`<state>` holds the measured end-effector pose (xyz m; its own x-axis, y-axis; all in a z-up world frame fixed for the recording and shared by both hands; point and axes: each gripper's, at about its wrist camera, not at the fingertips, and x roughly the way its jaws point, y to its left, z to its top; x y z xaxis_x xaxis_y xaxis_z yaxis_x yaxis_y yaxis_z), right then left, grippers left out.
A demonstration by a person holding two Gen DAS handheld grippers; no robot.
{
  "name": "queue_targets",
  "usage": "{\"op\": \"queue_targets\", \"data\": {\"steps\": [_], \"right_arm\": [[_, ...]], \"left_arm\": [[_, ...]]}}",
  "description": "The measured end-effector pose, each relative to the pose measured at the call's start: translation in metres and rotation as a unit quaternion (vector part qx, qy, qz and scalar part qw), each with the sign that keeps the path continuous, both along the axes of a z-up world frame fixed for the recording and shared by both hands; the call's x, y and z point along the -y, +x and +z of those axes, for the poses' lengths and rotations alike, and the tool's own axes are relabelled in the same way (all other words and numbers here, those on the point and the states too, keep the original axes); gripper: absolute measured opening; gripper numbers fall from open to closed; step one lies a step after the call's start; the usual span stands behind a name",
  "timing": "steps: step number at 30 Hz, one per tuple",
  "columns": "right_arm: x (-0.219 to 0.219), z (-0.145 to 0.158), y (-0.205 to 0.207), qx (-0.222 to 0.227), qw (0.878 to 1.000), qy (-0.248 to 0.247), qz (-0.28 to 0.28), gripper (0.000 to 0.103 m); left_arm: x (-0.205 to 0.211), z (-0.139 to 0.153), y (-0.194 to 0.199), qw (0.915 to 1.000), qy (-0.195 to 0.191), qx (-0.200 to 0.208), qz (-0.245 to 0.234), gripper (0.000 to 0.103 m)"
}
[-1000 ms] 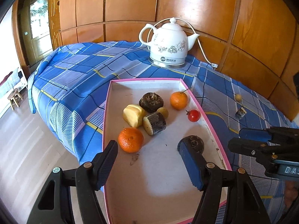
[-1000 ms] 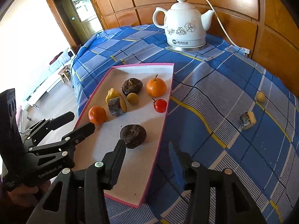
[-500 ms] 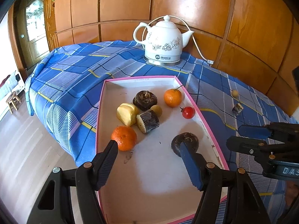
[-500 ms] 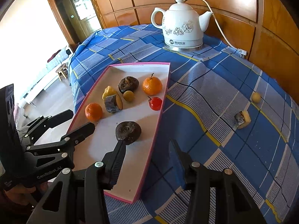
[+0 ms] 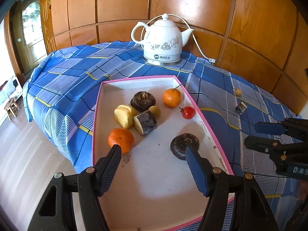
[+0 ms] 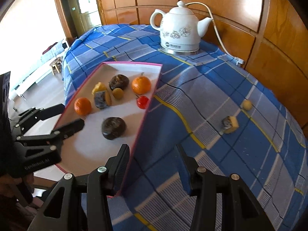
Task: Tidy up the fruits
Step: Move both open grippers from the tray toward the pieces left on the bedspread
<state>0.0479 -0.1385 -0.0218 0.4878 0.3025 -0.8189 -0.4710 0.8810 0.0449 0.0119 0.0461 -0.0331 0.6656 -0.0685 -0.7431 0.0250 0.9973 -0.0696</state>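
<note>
A pink-rimmed white tray [image 5: 96,111] [image 6: 152,96] holds several fruits: two oranges [image 5: 120,140] [image 5: 171,97], a cherry tomato [image 5: 188,112], a yellow piece [image 5: 124,115], a small yellow ball, a cut dark chunk [image 5: 145,122] and two dark round fruits [image 5: 142,101] [image 5: 184,146]. On the cloth to the right lie a small yellow ball [image 6: 247,105] [image 5: 238,91] and a cut chunk [image 6: 230,124] [image 5: 241,107]. My left gripper [image 5: 154,154] is open and empty over the tray's near half. My right gripper [image 6: 153,154] is open and empty over the tray's right rim and the cloth.
A white kettle [image 5: 162,42] [image 6: 180,30] with a cord stands at the back of the blue plaid table [image 5: 67,80]. Wooden wall panels lie behind it. The table edge drops to the floor on the left, where a small stool [image 5: 11,106] stands.
Both grippers have drawn back and lifted, so the tray and fruits look farther away. Both stay open and empty. No fruit has moved.
</note>
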Motion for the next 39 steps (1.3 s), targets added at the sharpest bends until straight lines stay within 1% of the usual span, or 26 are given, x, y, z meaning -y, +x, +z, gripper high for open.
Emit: {"op": "queue_targets", "data": {"steps": [11,16,23,28,30,34,35,39], "right_arm": [[0.048,0.004,0.004,0.009,0.999,-0.022,-0.039,0.049],[0.076,0.009,0.006,0.019,0.997,-0.038,-0.06,0.049],[0.141,0.013,0.013,0.025,0.99,-0.071,-0.116,0.049],[0.195,-0.002,0.024,0.009,0.981,-0.079,-0.179,0.049],[0.213,-0.01,0.026,-0.001,0.977,-0.067,-0.204,0.049],[0.243,-0.019,0.027,-0.018,0.968,-0.009,-0.252,0.049],[0.249,-0.018,0.027,-0.023,0.964,0.005,-0.265,0.049],[0.26,-0.012,0.025,-0.02,0.958,0.035,-0.285,0.049]], "left_arm": [[0.008,-0.001,0.0,0.9999,0.007,-0.003,-0.012,0.07],[0.012,0.0,0.0,0.9998,0.012,-0.003,-0.018,0.07],[0.026,0.003,0.004,0.9991,0.014,-0.004,-0.039,0.07],[0.046,0.006,0.009,0.9976,0.019,-0.006,-0.067,0.07],[0.058,0.008,0.012,0.9964,0.021,-0.008,-0.082,0.07],[0.092,0.014,0.022,0.9921,0.023,-0.009,-0.123,0.07],[0.099,0.016,0.025,0.9909,0.023,-0.009,-0.132,0.07],[0.138,0.021,0.045,0.9864,0.016,-0.014,-0.163,0.07]]}}
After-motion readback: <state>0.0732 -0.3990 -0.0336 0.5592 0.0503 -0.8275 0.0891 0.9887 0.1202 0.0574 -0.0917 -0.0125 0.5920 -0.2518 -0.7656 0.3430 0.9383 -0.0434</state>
